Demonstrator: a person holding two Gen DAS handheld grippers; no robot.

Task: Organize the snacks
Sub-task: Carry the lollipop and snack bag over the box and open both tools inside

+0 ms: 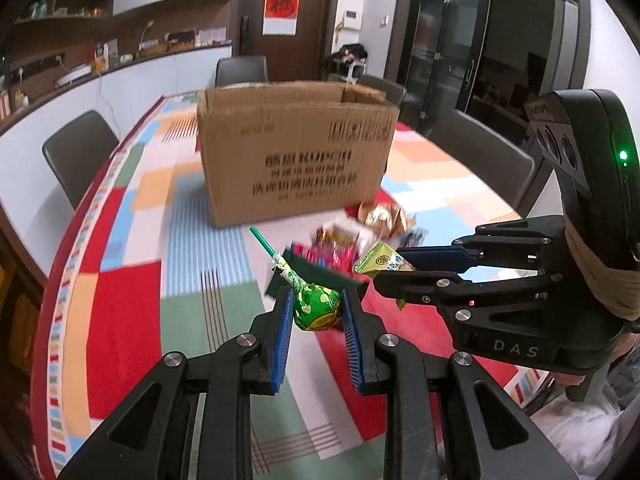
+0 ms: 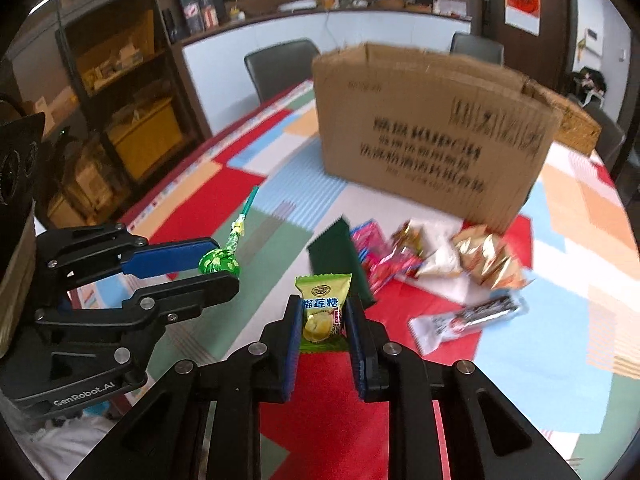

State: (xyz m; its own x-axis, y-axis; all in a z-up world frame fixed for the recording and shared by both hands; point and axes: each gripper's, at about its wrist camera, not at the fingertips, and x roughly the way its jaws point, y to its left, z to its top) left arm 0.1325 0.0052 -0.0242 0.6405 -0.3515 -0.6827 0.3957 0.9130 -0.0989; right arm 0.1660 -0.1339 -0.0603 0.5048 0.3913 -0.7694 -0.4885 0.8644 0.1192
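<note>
My left gripper [image 1: 316,304] is shut on a green lollipop [image 1: 314,308] with a teal stick, held above the table; it also shows in the right wrist view [image 2: 219,262]. My right gripper [image 2: 323,312] is shut on a yellow-green durian candy [image 2: 322,310], which also shows in the left wrist view [image 1: 380,261]. An open cardboard box [image 1: 296,148] stands upright beyond both grippers. Loose snacks lie before the box: a dark green packet [image 2: 340,256], pink packets [image 2: 380,256], golden-wrapped snacks [image 2: 488,256] and a white-black bar [image 2: 468,320].
The table carries a colourful patchwork cloth [image 1: 132,300]. Dark chairs [image 1: 78,152] stand around the table. A shelf unit [image 2: 128,100] stands at the left in the right wrist view. A counter [image 1: 120,64] runs along the far wall.
</note>
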